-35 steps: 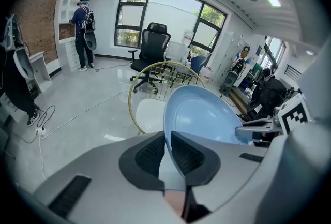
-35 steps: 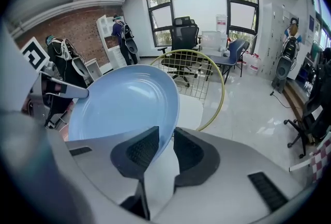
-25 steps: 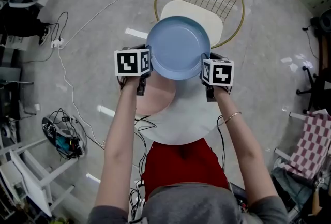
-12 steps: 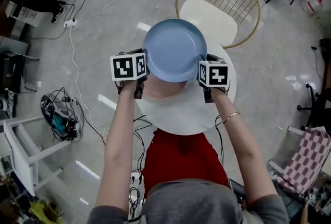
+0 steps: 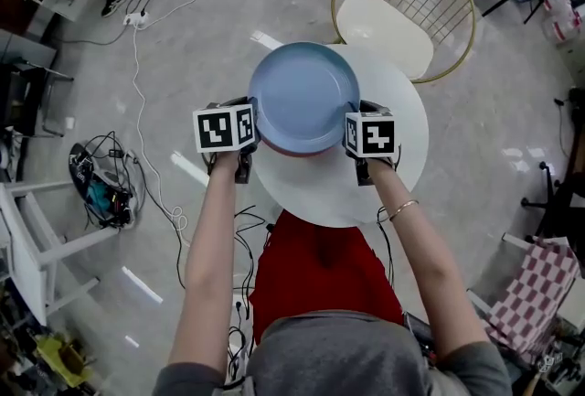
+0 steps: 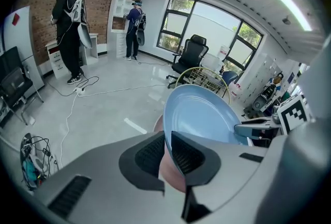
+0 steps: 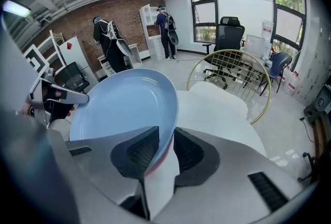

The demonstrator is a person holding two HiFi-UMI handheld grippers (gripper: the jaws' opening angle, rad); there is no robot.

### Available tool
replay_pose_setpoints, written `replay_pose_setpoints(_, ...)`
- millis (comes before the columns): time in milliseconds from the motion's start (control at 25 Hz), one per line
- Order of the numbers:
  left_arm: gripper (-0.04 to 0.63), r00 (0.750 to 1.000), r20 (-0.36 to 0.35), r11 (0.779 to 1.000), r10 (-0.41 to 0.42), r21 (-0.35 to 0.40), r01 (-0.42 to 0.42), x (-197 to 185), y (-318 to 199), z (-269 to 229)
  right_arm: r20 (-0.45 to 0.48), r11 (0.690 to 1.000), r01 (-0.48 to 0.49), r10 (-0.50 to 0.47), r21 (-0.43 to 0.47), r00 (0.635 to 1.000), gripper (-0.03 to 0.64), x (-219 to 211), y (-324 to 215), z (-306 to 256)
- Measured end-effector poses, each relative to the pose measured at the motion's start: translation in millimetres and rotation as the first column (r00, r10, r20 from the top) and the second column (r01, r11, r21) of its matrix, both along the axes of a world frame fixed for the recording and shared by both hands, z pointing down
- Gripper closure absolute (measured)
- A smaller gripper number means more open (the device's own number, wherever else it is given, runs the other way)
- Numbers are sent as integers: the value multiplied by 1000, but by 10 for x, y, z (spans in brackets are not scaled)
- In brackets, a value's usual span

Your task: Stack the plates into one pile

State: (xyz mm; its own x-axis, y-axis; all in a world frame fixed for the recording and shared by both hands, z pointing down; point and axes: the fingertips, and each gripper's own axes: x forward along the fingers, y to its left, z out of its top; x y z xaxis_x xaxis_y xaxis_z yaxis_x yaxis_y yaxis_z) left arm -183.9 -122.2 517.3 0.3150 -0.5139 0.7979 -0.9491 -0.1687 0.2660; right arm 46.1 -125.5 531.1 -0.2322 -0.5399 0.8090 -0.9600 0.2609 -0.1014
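Note:
A light blue plate (image 5: 303, 95) is held level by its two opposite rims. My left gripper (image 5: 253, 131) is shut on its left rim and my right gripper (image 5: 352, 131) is shut on its right rim. In the left gripper view the blue plate (image 6: 204, 117) runs edge-on between the jaws; the right gripper view shows the blue plate (image 7: 124, 106) the same way. A pink plate (image 5: 294, 150) lies on the round white table (image 5: 384, 165) directly beneath, only its near rim showing. Whether the two plates touch I cannot tell.
A chair (image 5: 388, 24) with a gold wire back and cream seat stands just beyond the table. Cables and a power strip (image 5: 137, 19) lie on the floor at left. Two people (image 6: 70, 26) stand by the far brick wall.
The blue plate, held by both grippers, has come back over the pink plate, which showed at its lower left before and is now almost fully covered.

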Motion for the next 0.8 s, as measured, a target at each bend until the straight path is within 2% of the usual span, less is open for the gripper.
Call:
replay_pose_setpoints(280, 543, 1000, -14, 999, -24, -31, 23, -147, 134, 212, -20, 1000, 11, -11, -27, 1000, 514, -138, 68, 161)
replay_pose_setpoints(560, 541, 999, -41, 998, -17, -64, 15, -165, 139, 380, -82, 1000, 11, -14, -29, 997, 514, -153, 53, 231)
replay_pose_setpoints(800, 538, 999, -46, 997, 2, -73, -6, -173, 154, 483, -87, 999, -3, -1, -48, 996, 515, -160, 83, 355)
